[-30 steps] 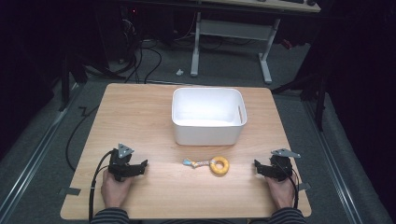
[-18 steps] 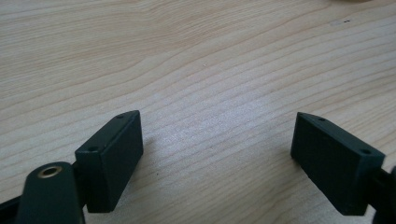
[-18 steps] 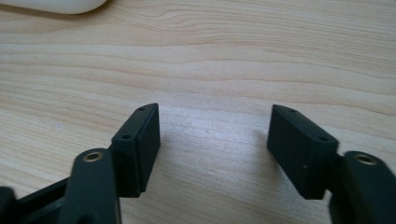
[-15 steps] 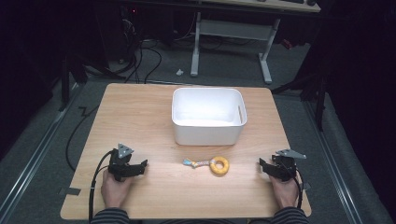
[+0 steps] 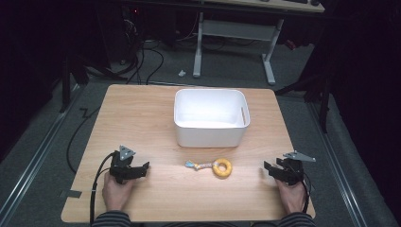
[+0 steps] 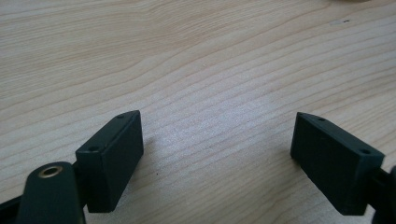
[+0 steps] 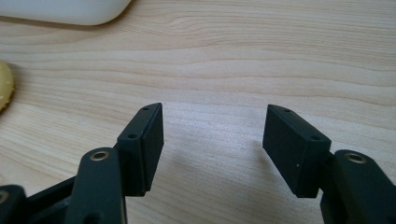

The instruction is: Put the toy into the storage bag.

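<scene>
On the near half of a wooden bench [image 5: 142,118], one yellow ring toy [image 5: 222,167] with a short knotted rope tail lies untouched, just in front of the single white bin [image 5: 210,135] and apart from it. Two devices flank it: the left hand-held gripper [image 5: 137,171] rests with jaws spread wide over bare wood, and the right hand-held gripper [image 5: 270,170] has its jaws half parted with nothing between them, having narrowed in the past second. The toy sits between them, nearer the right one. Judging by the layout, the job of lifting the ring into the bin has not begun; reaching, gripping, carrying and releasing all remain.
</scene>
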Motion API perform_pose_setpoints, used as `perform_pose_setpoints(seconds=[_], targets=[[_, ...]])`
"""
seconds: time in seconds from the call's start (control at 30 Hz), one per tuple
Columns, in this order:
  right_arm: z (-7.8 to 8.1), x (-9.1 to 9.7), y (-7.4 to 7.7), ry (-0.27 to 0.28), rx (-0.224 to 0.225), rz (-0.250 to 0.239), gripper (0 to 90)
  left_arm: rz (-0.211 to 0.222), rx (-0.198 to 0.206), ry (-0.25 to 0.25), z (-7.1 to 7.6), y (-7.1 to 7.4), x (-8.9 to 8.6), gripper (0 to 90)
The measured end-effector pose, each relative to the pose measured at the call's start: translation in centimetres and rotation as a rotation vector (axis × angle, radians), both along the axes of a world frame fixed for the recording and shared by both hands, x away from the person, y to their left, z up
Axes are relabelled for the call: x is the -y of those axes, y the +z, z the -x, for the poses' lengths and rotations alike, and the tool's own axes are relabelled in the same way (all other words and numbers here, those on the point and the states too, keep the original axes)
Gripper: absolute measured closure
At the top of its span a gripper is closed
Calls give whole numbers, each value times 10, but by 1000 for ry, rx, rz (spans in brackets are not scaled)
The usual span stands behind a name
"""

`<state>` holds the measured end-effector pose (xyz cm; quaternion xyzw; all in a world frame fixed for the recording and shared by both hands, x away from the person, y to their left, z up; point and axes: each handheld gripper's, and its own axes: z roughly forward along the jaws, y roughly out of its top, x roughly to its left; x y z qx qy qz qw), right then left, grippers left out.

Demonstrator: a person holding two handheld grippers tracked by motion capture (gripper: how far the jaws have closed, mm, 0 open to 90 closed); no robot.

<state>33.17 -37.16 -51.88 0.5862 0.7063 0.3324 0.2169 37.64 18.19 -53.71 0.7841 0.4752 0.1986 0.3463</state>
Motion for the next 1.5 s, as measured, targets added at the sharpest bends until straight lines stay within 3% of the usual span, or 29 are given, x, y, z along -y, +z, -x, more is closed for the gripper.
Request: perform_pose_setpoints(seconds=[0.63, 1.0, 1.1, 1.5], targets=[[6, -10, 19, 58, 25, -14, 391, -1, -1, 0, 0, 0, 0, 175], [3, -24, 33, 121, 38, -19, 416, 0, 0, 0, 0, 0, 0, 175], [0, -32, 36, 149, 27, 2, 430, 0, 0, 0, 0, 0, 0, 175], [-18, -53, 46, 248, 31, -13, 450, 0, -1, 1, 0, 0, 0, 175]])
